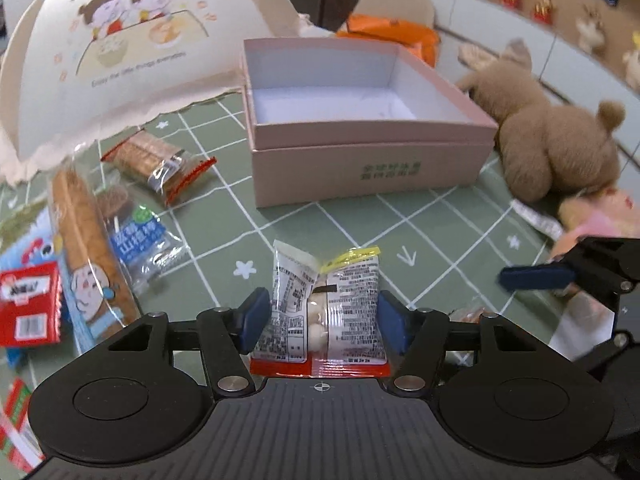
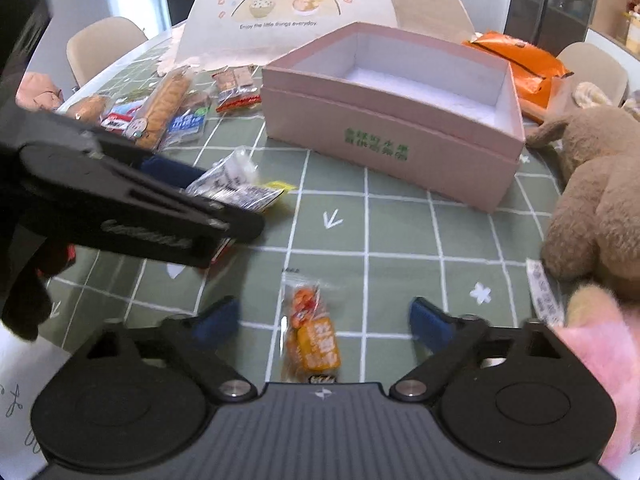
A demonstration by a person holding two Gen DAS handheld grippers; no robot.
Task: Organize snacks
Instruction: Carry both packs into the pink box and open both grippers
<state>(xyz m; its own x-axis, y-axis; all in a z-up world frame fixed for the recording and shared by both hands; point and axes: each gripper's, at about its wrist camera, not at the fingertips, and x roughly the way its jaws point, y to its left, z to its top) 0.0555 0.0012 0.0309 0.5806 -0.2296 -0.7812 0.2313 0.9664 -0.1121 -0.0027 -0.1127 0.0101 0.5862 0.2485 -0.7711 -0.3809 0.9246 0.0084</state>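
A clear printed snack packet (image 1: 326, 308) with a yellow top corner and a red lower edge lies on the green checked tablecloth. My left gripper (image 1: 325, 318) is open, its blue pads flanking the packet's sides. The right wrist view shows that gripper (image 2: 216, 196) at the left with the same packet (image 2: 240, 188). My right gripper (image 2: 324, 322) is open wide around a small orange snack packet (image 2: 314, 344), with gaps on both sides. One of its fingers (image 1: 536, 278) shows at the right of the left wrist view. An empty pink box (image 1: 360, 168) (image 2: 384, 148) stands ahead.
Several snacks (image 1: 88, 240) (image 2: 160, 104) are piled at the left, with a cracker packet (image 1: 160, 164) nearer the box. A brown plush toy (image 1: 552, 140) (image 2: 592, 200) lies right of the box. A cartoon-printed food cover (image 1: 132, 40) and an orange bag (image 2: 520, 64) sit behind.
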